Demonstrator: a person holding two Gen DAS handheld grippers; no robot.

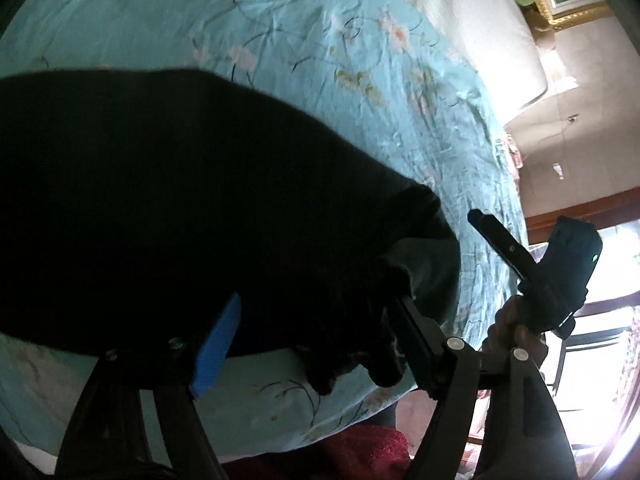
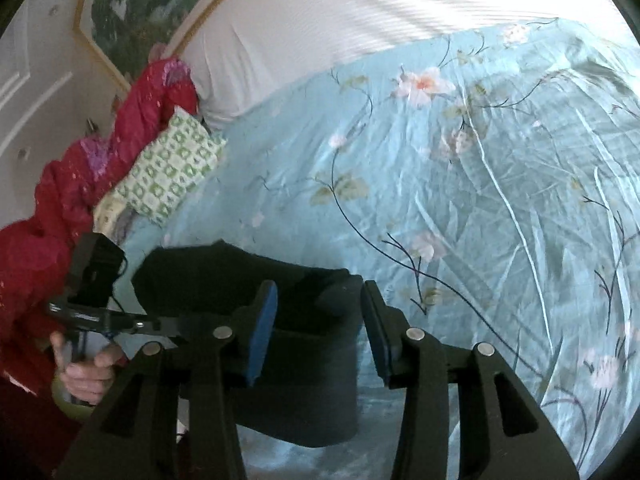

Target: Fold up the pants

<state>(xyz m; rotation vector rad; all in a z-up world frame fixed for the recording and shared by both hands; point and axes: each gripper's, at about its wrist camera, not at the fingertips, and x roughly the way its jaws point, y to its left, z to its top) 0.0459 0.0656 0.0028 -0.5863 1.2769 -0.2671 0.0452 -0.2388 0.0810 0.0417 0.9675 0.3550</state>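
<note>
Black pants [image 1: 160, 208] lie on a light blue flowered bedsheet [image 1: 304, 40]. In the left wrist view they fill the left and middle, and my left gripper [image 1: 304, 320] has its jaws apart with black cloth bunched between the blue pad [image 1: 218, 350] and the right finger [image 1: 416, 336]. My right gripper [image 2: 316, 312] is open just above the folded end of the pants [image 2: 280, 360], with its blue pad [image 2: 262, 332] over the cloth. The right gripper also shows in the left wrist view [image 1: 556, 276], and the left gripper shows in the right wrist view [image 2: 96, 292].
A white headboard cushion [image 2: 320, 20] stands behind the bed. A red quilt [image 2: 80, 168] and a green patterned pillow [image 2: 168, 168] lie at the bed's left side. A framed painting [image 2: 132, 0] hangs on the wall. A bright window [image 1: 600, 340] is beyond the bed's edge.
</note>
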